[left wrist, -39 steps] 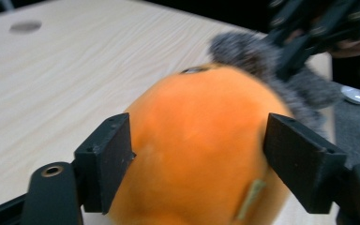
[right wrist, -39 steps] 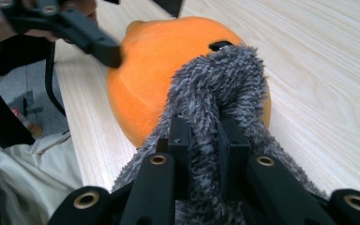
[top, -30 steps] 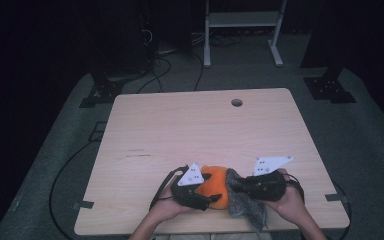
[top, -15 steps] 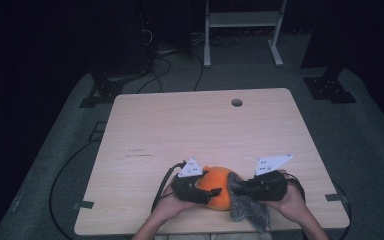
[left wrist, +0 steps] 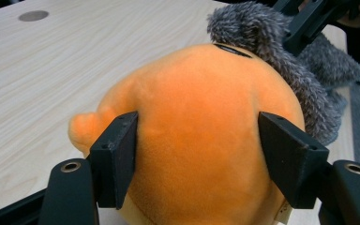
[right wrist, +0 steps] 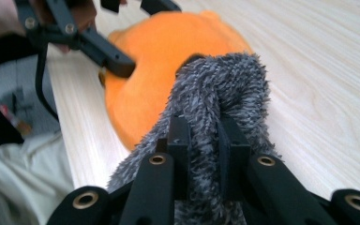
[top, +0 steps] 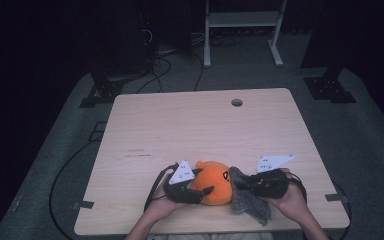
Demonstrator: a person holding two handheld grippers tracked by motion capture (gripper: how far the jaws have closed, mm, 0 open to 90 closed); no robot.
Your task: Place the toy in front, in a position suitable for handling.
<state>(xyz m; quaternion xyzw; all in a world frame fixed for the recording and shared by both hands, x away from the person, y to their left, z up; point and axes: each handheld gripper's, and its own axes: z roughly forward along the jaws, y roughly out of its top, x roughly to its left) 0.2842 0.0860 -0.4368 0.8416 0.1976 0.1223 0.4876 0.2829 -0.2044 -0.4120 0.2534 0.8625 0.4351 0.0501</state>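
At the near edge of the wooden table [top: 180, 130], an orange plush toy [top: 216, 181] rests on the tabletop with a grey fuzzy cloth [top: 250, 202] touching its right side. The left gripper [top: 194, 189] comes in from the toy's left; its jaws stand partly apart on either side of the rounded orange body, the pads lying against the plush on both flanks, and they have just been opening a little after closing, with the toy between them. The right gripper [top: 244, 183] lies just right of the toy, its jaws drawn nearly together and pinching a fold of the grey cloth, which bunches up between the pads and rises against the toy's flank. A grey three-cornered plate tops each gripper. The table's round cable hole [top: 237, 102] lies well beyond the toy, toward the far edge.
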